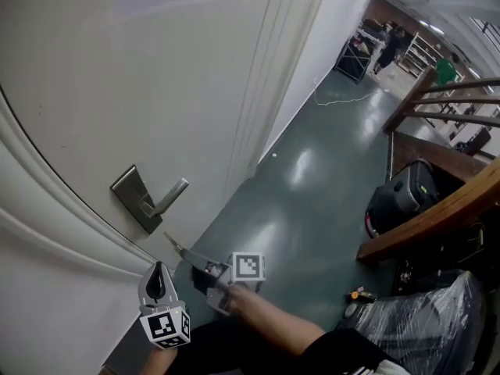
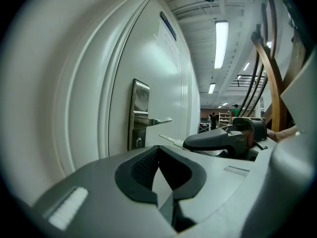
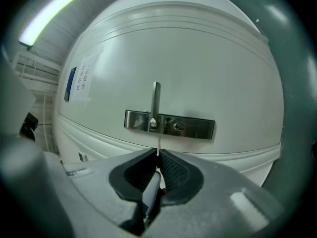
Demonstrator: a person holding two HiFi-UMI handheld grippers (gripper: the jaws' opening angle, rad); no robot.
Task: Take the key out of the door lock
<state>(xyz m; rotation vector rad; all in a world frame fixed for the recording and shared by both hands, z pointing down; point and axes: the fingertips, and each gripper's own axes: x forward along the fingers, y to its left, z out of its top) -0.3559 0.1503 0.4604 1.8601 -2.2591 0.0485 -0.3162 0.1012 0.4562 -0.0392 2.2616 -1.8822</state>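
A white door carries a steel lock plate (image 1: pixel 133 197) with a lever handle (image 1: pixel 170 195). A thin metal key (image 1: pixel 173 243) points at the door just below the plate, clear of the lock, and my right gripper (image 1: pixel 191 258) is shut on it. In the right gripper view the key blade (image 3: pixel 158 147) sticks out past the pads, short of the keyhole (image 3: pixel 178 127) in the plate (image 3: pixel 198 128). My left gripper (image 1: pixel 156 278) hangs lower left near the door, shut with nothing in it. The left gripper view shows the plate (image 2: pixel 139 114) and the key (image 2: pixel 168 139).
The door (image 1: pixel 117 76) fills the left side, and a white wall (image 1: pixel 328 30) runs away behind it. A green floor (image 1: pixel 297 201) lies to the right. A wooden stair rail (image 1: pixel 437 213), a black bag (image 1: pixel 406 194) and plastic-wrapped things (image 1: pixel 422 319) stand at the right. People stand far down the hall.
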